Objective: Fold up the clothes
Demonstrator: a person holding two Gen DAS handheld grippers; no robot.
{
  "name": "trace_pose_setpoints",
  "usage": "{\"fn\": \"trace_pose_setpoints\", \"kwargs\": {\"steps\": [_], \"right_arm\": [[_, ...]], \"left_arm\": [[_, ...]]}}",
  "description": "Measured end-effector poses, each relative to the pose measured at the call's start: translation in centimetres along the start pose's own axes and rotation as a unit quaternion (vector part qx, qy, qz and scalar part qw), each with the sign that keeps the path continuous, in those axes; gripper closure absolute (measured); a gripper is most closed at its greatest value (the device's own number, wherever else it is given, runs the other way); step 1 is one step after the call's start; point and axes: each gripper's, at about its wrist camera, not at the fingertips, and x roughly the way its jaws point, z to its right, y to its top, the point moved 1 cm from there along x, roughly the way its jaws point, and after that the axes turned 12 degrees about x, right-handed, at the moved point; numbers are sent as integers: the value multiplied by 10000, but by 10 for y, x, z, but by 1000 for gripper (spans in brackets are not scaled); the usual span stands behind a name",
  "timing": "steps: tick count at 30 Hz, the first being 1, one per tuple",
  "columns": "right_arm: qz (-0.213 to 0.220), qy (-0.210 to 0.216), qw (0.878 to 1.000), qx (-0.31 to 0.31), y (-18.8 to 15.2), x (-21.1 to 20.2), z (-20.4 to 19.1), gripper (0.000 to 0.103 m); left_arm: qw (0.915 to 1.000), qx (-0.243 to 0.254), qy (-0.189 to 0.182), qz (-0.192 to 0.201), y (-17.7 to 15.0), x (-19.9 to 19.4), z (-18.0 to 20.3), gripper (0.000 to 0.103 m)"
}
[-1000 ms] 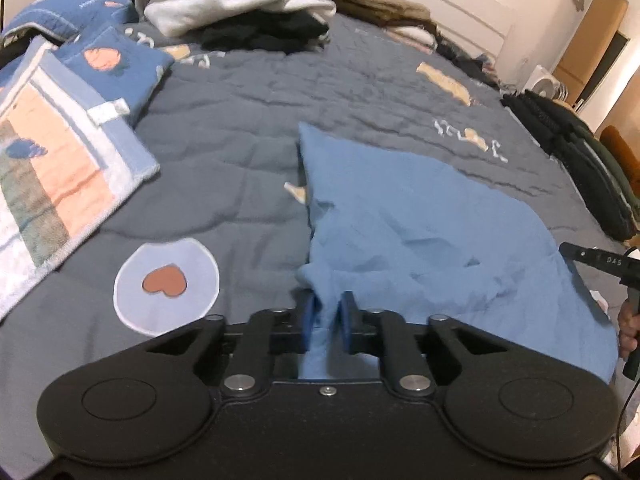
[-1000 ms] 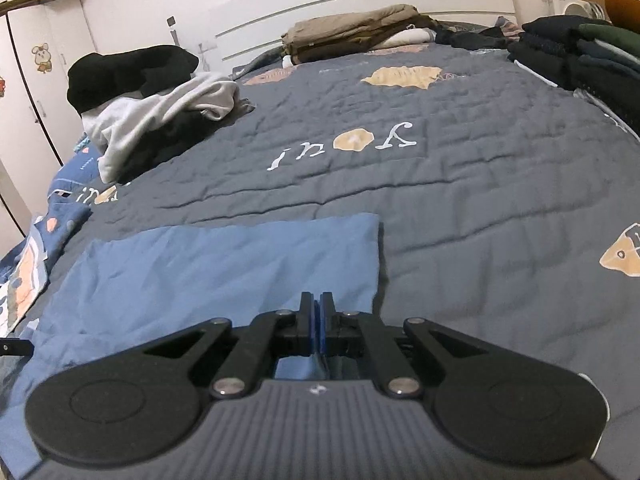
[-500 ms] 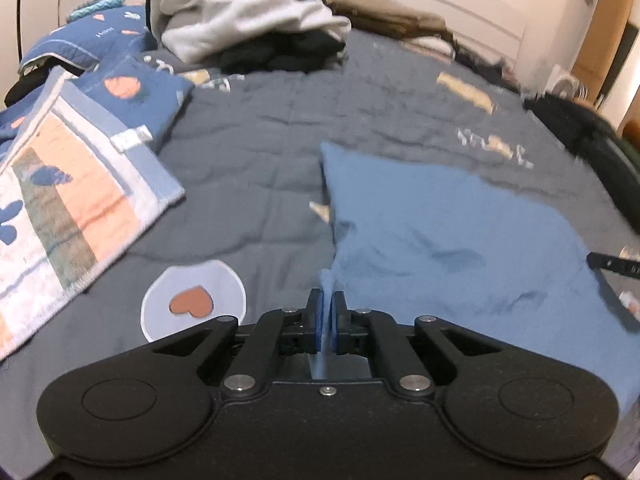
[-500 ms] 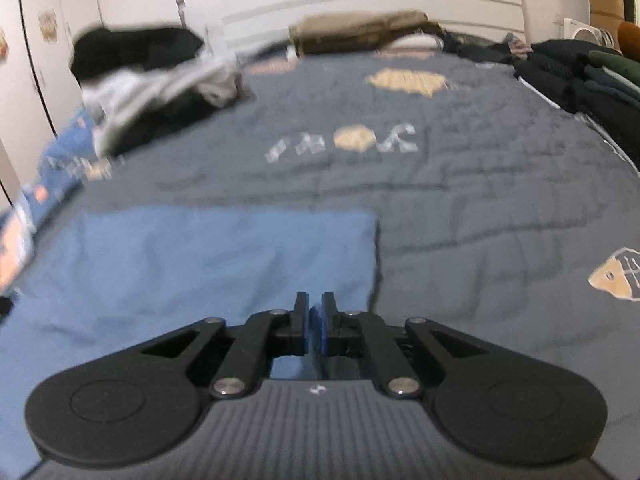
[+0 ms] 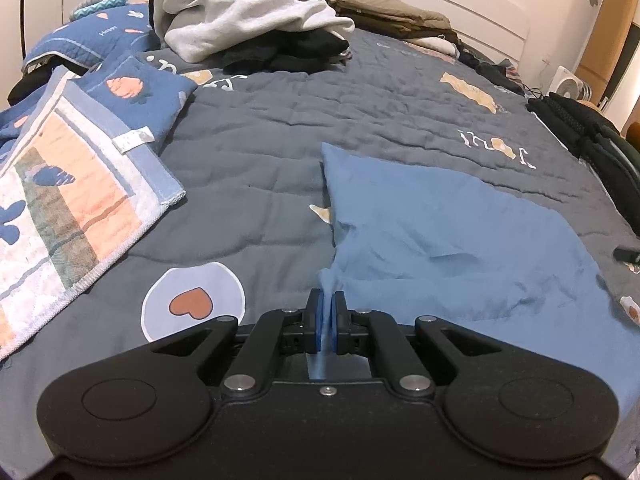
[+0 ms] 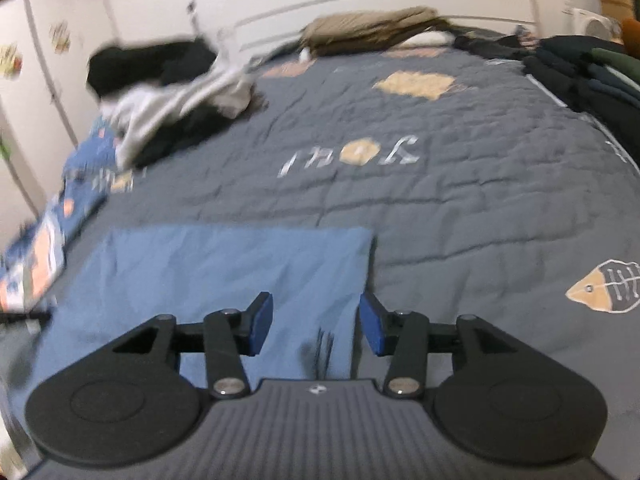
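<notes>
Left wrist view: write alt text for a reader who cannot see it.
The left gripper is shut on a bunched corner of a blue garment spread over a grey quilted bedspread. A patchwork blanket lies to the left, and a heap of grey and black clothes sits behind.

A: You've got a plain mid-blue garment (image 5: pixel 452 240) lying on a dark grey quilt (image 5: pixel 260 200) printed with a pale disc holding a rust-red heart (image 5: pixel 190 302).

B: Your quilt also carries tan patches, white lettering and a tan-and-grey fish (image 6: pixel 606 287). To your left, a navy cushion (image 5: pixel 136 96) with orange motifs, and a blanket (image 5: pixel 68 196) in peach, white, blue and green blocks.

A: Your gripper pads (image 6: pixel 262 322) are royal blue on black.
</notes>
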Motion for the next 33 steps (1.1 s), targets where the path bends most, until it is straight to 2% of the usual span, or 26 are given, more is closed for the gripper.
{"fn": "trace_pose_setpoints", "kwargs": {"steps": [5, 8, 11, 17, 21, 23, 30, 33], "right_arm": [[-336, -250, 9979, -491, -18, 24, -9, 56], [-431, -312, 9974, -495, -24, 30, -6, 56], [-429, -304, 9978, -397, -26, 31, -5, 56], [-199, -349, 9953, -883, -24, 22, -20, 56], [-276, -199, 9966, -752, -23, 23, -18, 56], [-484, -217, 9966, -635, -26, 29, -15, 56], [-691, -247, 9961, -486, -27, 36, -17, 56], [-558, -187, 9970, -498, -28, 34, -15, 56]], "left_arm": [[10000, 19, 0, -30, 1, 1, 1, 98], [10000, 18, 0, -42, 1, 2, 1, 98], [10000, 21, 4, -48, 1, 2, 1, 97], [10000, 2, 7, -61, 1, 3, 1, 97], [10000, 13, 11, -64, 1, 3, 2, 97], [10000, 26, 15, -66, 1, 3, 2, 97], [10000, 24, 29, -85, 2, 3, 2, 97], [9999, 30, 40, -99, 1, 4, 2, 97]]}}
